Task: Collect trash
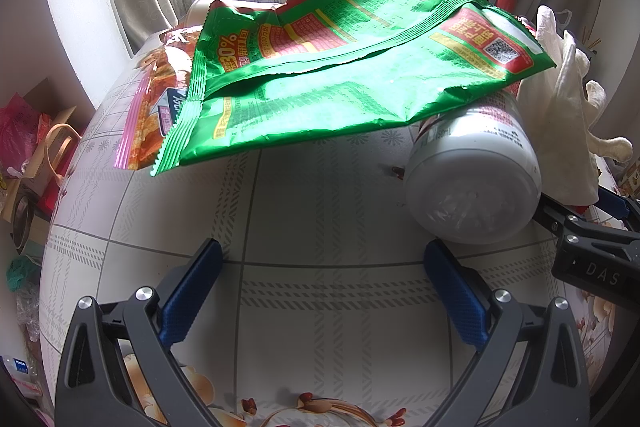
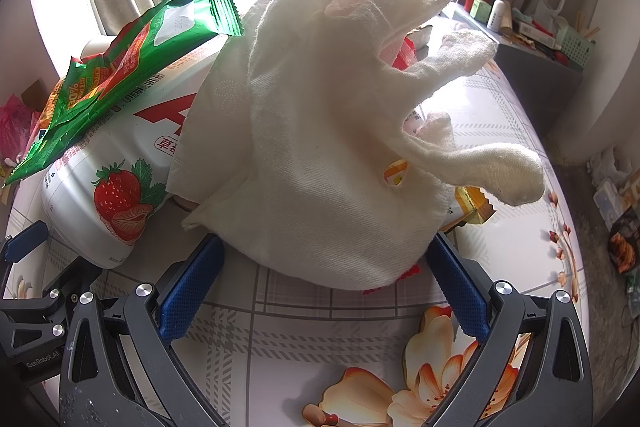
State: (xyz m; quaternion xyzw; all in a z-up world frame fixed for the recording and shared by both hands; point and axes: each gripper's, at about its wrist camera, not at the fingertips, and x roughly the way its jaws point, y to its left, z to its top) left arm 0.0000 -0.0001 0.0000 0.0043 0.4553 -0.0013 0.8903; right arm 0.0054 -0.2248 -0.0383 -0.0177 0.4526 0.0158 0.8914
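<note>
Blue-padded fingers of the left gripper [image 1: 323, 291] stand spread wide over the checked tablecloth [image 1: 320, 203], nothing between them; just ahead and to the right lies a white bottle [image 1: 476, 171] on its side, its round base toward the camera and close to the right pad; a green snack bag [image 1: 340, 67] sprawls across the top of that bottle and sags down toward the cloth at the left, covering much of what lies behind; an orange snack wrapper [image 1: 160, 95] and a pale cup [image 1: 200, 9] peek out at its far left edge; a white cloth glove [image 1: 568, 107] is heaped to the right of the bottle. From the right wrist, the right gripper [image 2: 324, 291] also gapes wide; its 2 pads flank the near hem of the glove, which fills the middle of the view and hides most of the pile; a yellow packet [image 2: 476, 211] shows under the glove's right edge; the bottle's strawberry label faces this camera at the left, with the other gripper's frame beside it.
</note>
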